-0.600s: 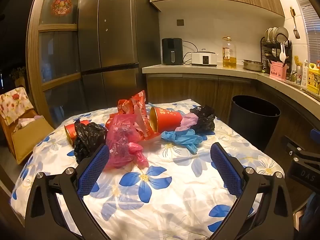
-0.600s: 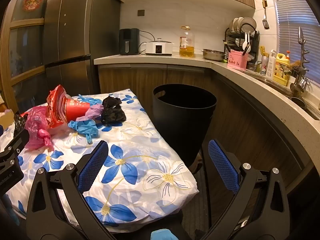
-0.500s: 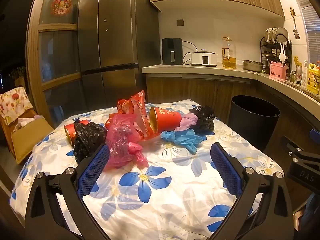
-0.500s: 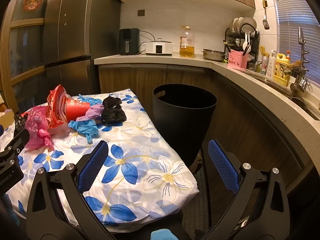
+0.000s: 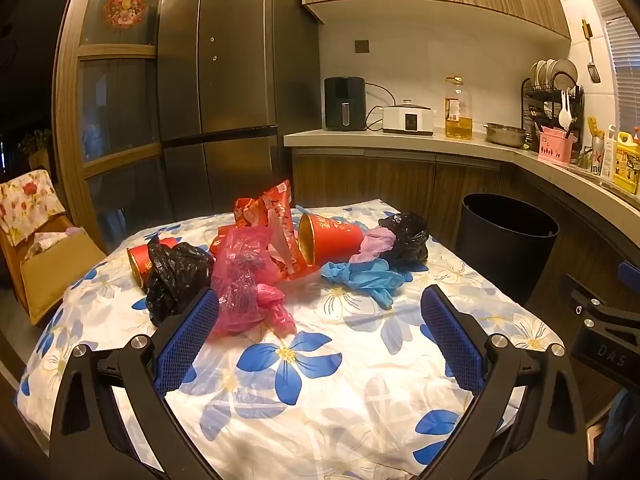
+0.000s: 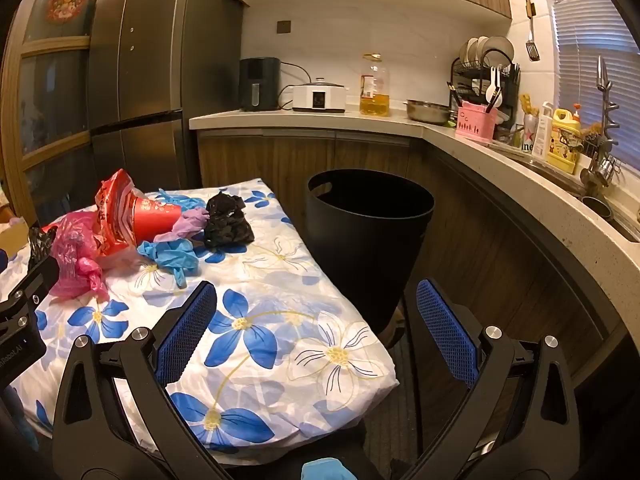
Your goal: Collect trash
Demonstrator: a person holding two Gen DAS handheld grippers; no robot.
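Observation:
Trash lies heaped on the flowered table (image 5: 320, 380): a pink plastic bag (image 5: 244, 284), a black bag (image 5: 176, 276), a red snack wrapper (image 5: 276, 220), a red paper cup (image 5: 332, 240) on its side, a second red cup (image 5: 138, 260), blue gloves (image 5: 364, 278), a purple glove (image 5: 376, 242) and another black bag (image 5: 406, 236). My left gripper (image 5: 320, 332) hovers open just short of the pink bag, holding nothing. My right gripper (image 6: 316, 328) is open over the table's right corner (image 6: 320, 344), empty. The black bin (image 6: 368, 232) stands on the floor right of the table.
A kitchen counter (image 6: 460, 136) curves along the back and right, carrying appliances, an oil bottle (image 6: 374, 86) and a dish rack (image 6: 486, 68). A dark fridge (image 5: 236, 80) stands behind the table. A chair with cloth (image 5: 36, 236) sits at far left.

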